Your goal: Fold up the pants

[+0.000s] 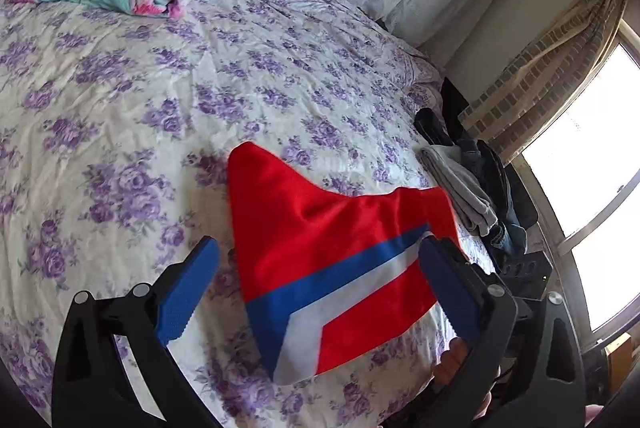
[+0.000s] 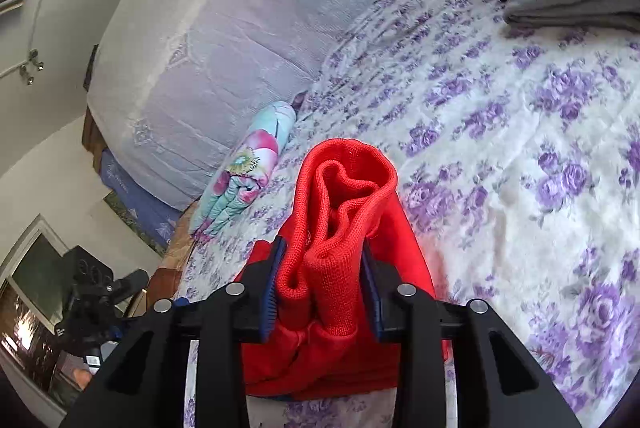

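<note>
right hand-held gripper (image 2: pixel 323 292) clamps red pants (image 2: pixel 344 187) | left hand-held gripper (image 1: pixel 320 292) wide open, empty | grey clothes (image 1: pixel 460 179) nearby

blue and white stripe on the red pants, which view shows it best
The left wrist view: the blue and white stripe runs in full sight across the red pants. The right wrist view shows only bunched red knit fabric clamped in the right tool, no stripe.
</note>
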`<state>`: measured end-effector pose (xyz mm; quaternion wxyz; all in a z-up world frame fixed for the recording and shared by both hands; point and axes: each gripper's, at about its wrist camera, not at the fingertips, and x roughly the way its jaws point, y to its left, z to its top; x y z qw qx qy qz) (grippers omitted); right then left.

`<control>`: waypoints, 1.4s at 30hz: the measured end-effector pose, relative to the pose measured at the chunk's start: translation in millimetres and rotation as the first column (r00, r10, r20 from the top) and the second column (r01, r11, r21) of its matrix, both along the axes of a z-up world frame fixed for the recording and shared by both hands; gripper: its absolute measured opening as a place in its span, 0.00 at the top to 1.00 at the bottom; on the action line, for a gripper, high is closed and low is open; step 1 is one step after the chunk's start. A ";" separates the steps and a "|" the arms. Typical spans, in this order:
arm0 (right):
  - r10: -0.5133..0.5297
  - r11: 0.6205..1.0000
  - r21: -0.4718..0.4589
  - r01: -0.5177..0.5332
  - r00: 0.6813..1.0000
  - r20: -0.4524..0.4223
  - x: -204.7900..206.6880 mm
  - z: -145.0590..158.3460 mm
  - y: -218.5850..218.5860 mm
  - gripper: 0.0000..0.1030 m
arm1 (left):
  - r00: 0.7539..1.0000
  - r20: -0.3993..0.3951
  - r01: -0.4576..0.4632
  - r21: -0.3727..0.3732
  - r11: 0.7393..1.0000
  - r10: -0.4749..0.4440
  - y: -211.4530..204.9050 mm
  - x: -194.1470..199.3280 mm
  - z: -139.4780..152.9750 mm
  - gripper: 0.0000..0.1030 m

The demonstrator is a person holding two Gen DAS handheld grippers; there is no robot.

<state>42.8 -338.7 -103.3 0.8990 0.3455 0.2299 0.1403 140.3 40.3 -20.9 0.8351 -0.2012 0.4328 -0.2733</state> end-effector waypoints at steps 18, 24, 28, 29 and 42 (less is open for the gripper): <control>0.440 0.874 -0.205 -0.440 0.897 -0.046 39.2 84.6 51.1 0.67 | 0.935 0.228 0.266 0.058 0.962 -0.273 -36.9 -55.8 -27.7 0.06; 0.662 0.685 -0.052 -0.726 0.651 -0.372 141.9 43.6 132.7 0.67 | 0.872 0.254 0.402 0.118 0.908 -0.419 -64.0 -73.9 -33.7 0.06; 0.484 0.715 -0.200 -0.670 0.681 -0.550 189.0 14.0 134.6 0.83 | 0.863 0.193 0.436 0.186 0.881 -0.467 -78.5 -73.9 -48.6 0.06; 0.432 0.736 -0.257 -0.627 0.726 -0.535 196.3 19.1 128.7 0.82 | 0.862 0.189 0.438 0.191 0.879 -0.471 -79.3 -73.7 -49.1 0.06; 0.304 0.810 -0.292 -0.508 0.790 -0.533 150.3 34.5 59.8 0.90 | 0.855 0.186 0.472 0.110 0.875 -0.485 -71.3 -70.7 -48.6 0.05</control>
